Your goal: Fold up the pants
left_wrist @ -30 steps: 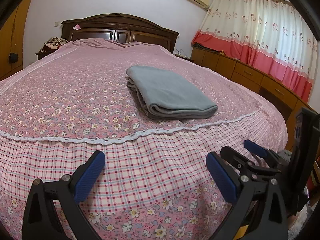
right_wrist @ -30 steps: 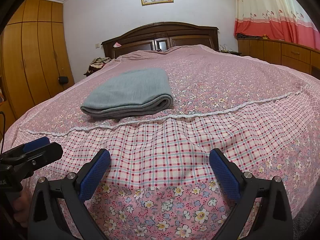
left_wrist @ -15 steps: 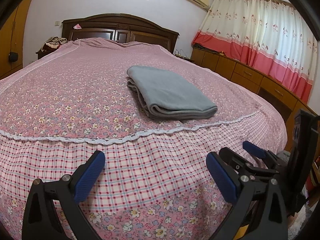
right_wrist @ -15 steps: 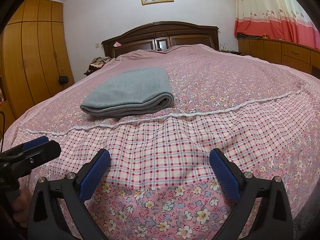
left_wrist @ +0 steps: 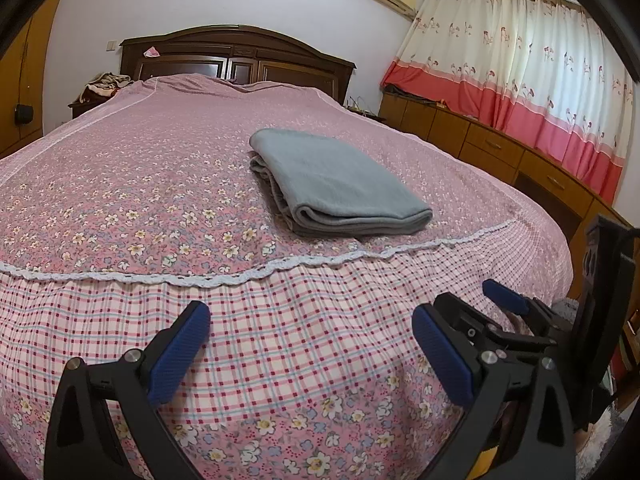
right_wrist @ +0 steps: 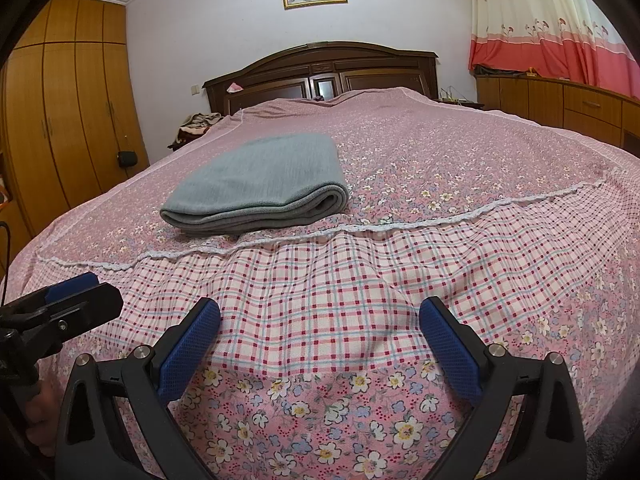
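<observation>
Folded pants [left_wrist: 340, 184] on bed [left_wrist: 120, 184]; both grippers empty at the foot.

Grey pants, folded into a flat stack, lie on the floral bedspread just beyond its white lace trim [left_wrist: 280, 268]. Left gripper [left_wrist: 310, 354]: jaws spread wide, holding nothing, over the checked band near the bed's foot. Right gripper [right_wrist: 320, 344]: jaws likewise wide, empty, beside the left one. Both well apart from the pants. Headboard [right_wrist: 320, 72] behind.

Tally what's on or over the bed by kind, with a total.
Folded grey pants: 1
Hand-held grippers, both open: 2 (left hand-held gripper, right hand-held gripper)
Floral bedspread: 1
Total: 4
</observation>
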{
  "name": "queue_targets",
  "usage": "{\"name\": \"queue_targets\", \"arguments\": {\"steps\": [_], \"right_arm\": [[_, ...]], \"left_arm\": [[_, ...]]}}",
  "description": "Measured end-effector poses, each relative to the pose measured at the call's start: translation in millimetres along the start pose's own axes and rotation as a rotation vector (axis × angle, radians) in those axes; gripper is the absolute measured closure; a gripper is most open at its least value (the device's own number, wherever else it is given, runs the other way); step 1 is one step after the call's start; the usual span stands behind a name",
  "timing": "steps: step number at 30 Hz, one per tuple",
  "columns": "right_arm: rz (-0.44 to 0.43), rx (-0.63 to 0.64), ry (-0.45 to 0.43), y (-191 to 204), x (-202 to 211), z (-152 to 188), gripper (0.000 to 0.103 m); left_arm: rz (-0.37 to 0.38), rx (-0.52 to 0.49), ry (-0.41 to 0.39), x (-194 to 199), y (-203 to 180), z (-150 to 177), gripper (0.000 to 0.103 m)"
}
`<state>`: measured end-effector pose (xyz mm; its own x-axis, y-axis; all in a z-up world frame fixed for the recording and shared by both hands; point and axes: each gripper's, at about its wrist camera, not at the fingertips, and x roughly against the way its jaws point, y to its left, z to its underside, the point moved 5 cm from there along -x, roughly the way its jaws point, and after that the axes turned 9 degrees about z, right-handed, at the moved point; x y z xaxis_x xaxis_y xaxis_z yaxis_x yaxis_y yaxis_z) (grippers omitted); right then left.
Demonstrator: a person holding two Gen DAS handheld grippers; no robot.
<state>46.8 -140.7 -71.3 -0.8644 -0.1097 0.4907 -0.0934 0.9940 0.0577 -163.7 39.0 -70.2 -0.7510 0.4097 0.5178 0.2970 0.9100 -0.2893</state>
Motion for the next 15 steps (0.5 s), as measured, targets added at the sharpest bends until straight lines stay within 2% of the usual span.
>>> {"name": "queue_targets", "arguments": {"steps": [15], "right_arm": [[0.000,-0.001,0.000,0.0,0.6,0.2,0.001]], "left_arm": [[0.000,-0.001,0.003,0.3,0.7,1.3,0.000]]}}
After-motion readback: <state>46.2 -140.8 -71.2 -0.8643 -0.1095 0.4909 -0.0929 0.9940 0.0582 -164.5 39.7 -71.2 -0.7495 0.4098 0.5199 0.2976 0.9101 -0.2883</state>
